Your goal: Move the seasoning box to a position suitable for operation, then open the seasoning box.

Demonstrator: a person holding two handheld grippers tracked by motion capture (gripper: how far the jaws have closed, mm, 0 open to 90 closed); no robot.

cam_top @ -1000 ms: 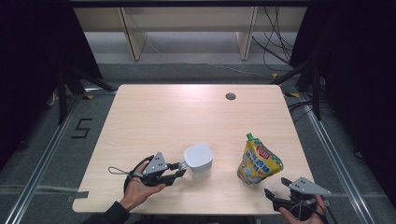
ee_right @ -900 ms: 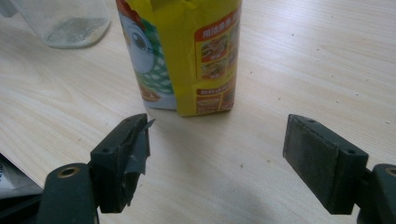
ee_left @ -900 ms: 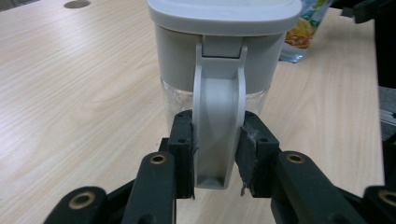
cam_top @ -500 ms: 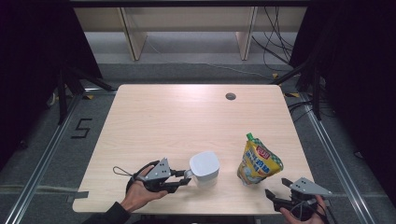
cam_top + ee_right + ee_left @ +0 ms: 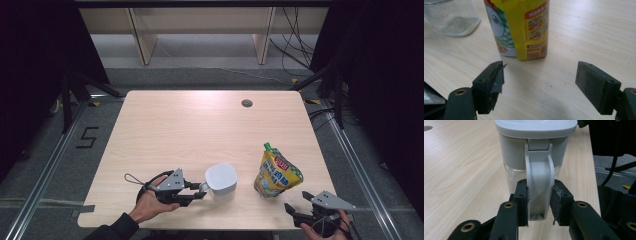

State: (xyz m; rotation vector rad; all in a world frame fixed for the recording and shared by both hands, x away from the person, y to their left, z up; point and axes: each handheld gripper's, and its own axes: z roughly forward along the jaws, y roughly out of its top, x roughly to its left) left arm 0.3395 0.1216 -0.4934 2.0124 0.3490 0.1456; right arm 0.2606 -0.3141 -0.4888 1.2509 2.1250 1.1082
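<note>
jug left of pouch | both on table near front edge

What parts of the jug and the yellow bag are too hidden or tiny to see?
- Jug: in the left gripper view its base sits behind the left gripper, shut on the handle; the top edge cuts off the lid.
- Yellow pouch: the right gripper view cuts off its cap.
- Pouch print: too small to read in the high view.

Even overhead light on the table, dark surroundings, soft shadows, slightly blurred close-up edges.
</note>
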